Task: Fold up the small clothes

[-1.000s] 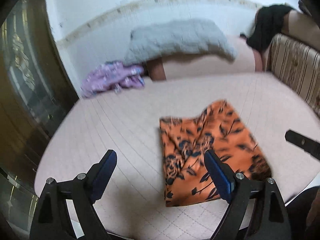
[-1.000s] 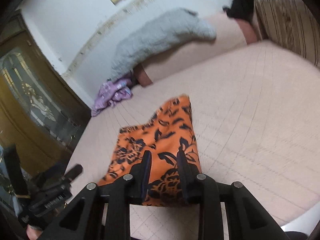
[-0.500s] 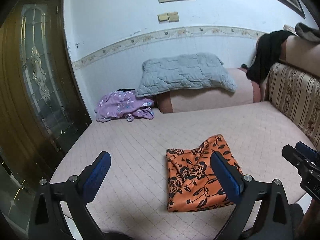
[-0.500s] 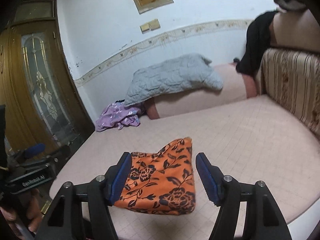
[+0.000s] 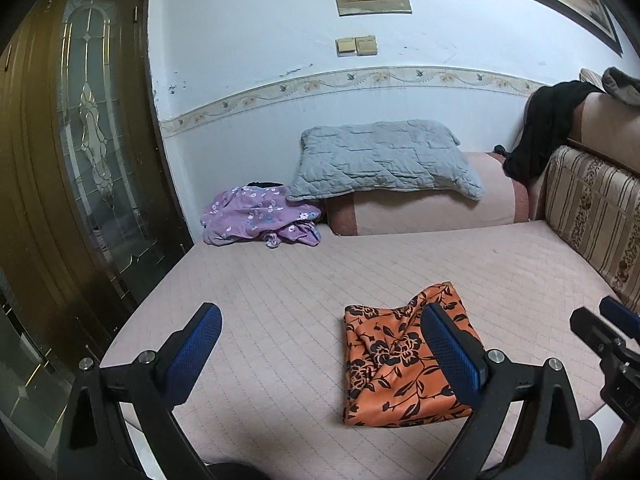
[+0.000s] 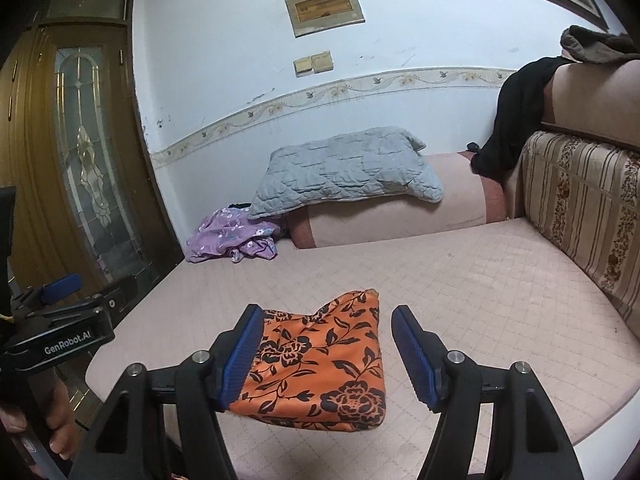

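A bedroom with a pale blue wall and a pink quilted mattress [image 5: 280,280] fills both views; at far left stands a brown door with a leaded glass panel [image 5: 92,128], then a crumpled purple floral garment [image 5: 256,216] lies against the wall, a grey quilted pillow [image 5: 380,160] rests on a pink bolster, and a striped headboard cushion [image 5: 592,208] closes the right side. The left gripper [image 5: 320,340] hangs above bare mattress with its jaws wide apart and nothing between them. The folded orange floral cloth [image 6: 320,360] lies flat near the front edge of the mattress, its long axis running away from the person, just right of the left gripper's line and straight ahead of the right gripper [image 6: 326,352]. The right gripper's jaws have just been opening and now stand apart, above the cloth and clear of it, so the right hand looks the nearer for any further fold
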